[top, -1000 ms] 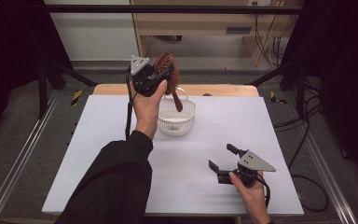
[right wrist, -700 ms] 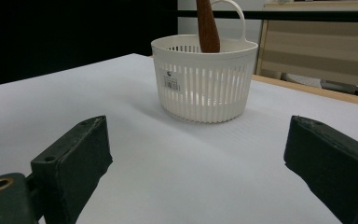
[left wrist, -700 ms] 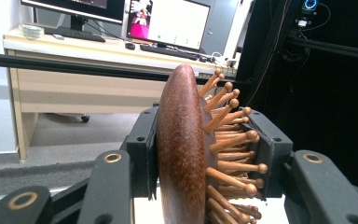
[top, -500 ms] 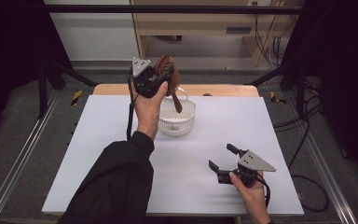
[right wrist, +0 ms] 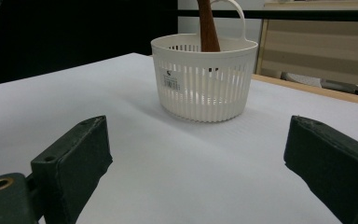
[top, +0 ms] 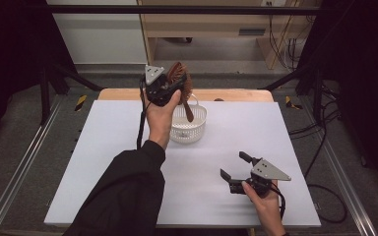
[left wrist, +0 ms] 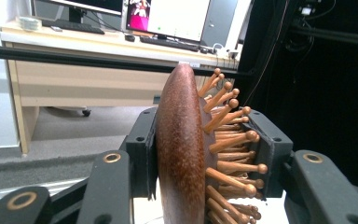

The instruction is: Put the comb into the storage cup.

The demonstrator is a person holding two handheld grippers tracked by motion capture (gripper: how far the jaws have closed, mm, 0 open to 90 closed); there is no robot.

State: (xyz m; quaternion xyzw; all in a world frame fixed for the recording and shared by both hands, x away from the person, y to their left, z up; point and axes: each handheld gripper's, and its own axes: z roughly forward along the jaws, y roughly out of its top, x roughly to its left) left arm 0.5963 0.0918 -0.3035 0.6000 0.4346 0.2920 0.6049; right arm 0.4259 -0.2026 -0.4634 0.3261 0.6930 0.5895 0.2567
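Note:
My left gripper is shut on the head of a brown wooden hairbrush, held up over the white slotted basket. In the left gripper view the jaws press the brush from both sides, its wooden pins pointing right. The brush handle slants down into the basket; in the right gripper view the handle stands inside the basket. My right gripper rests low near the table's front right, open, with nothing between its pads.
The white table top has free room to the left and in front of the basket. A wooden strip runs along its far edge. A desk with monitors stands beyond the table.

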